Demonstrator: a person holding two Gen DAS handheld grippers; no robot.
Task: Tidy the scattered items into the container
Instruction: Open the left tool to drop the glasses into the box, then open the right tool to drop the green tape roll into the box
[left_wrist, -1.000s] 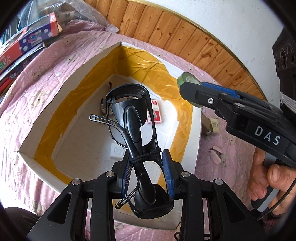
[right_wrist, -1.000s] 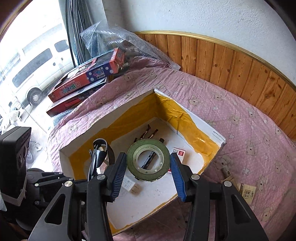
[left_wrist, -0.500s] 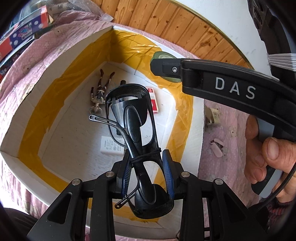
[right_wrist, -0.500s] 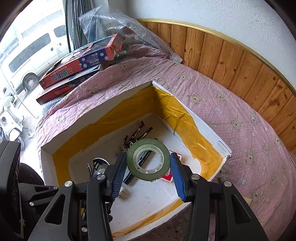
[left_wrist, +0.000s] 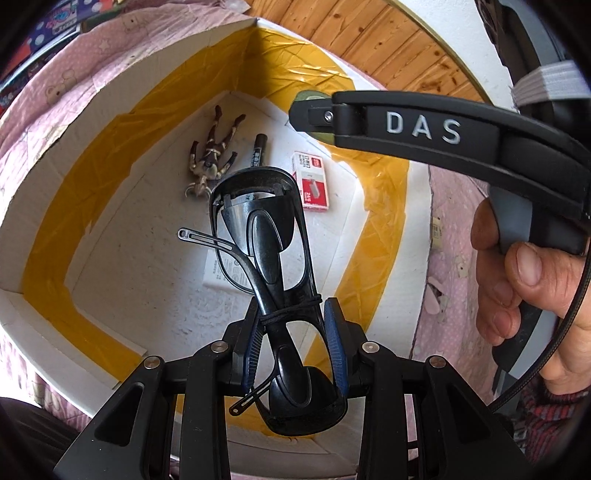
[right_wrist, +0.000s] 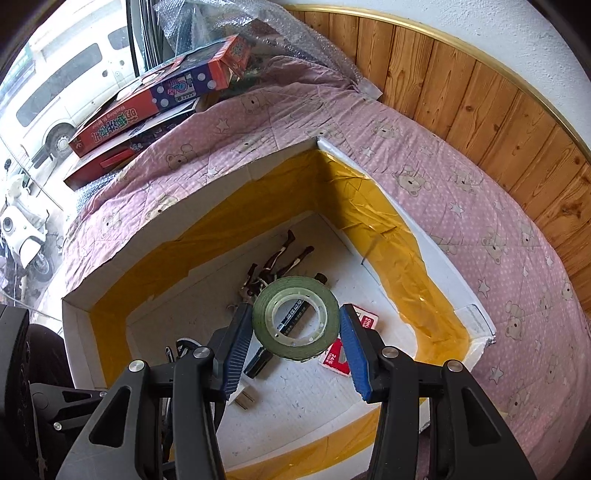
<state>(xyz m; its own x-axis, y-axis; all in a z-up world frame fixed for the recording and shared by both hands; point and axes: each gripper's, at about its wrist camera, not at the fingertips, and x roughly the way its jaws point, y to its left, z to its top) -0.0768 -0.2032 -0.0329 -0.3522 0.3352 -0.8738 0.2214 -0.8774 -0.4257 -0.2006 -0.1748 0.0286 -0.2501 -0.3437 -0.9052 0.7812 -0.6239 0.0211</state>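
Observation:
My left gripper (left_wrist: 293, 343) is shut on black glasses (left_wrist: 266, 258) and holds them above the white box (left_wrist: 92, 88) lined with yellow tape. My right gripper (right_wrist: 295, 343) is shut on a green tape roll (right_wrist: 295, 317), held over the same box (right_wrist: 207, 210). The right gripper also shows in the left wrist view (left_wrist: 310, 114), above the box's far side. On the box floor lie a toy figure (left_wrist: 212, 155), a black marker (left_wrist: 258, 149), a red staple box (left_wrist: 310, 182) and a white card (left_wrist: 225, 269).
The box sits on a pink bear-print quilt (right_wrist: 461, 206). Red game boxes (right_wrist: 155, 96) and bubble wrap (right_wrist: 258, 26) lie at the far left. A wooden wall panel (right_wrist: 498, 122) runs behind. Small items (left_wrist: 437, 299) lie on the quilt right of the box.
Both grippers have moved forward and down over the box, which now looms larger. The right gripper has crossed further above the left one. Both holds are unchanged.

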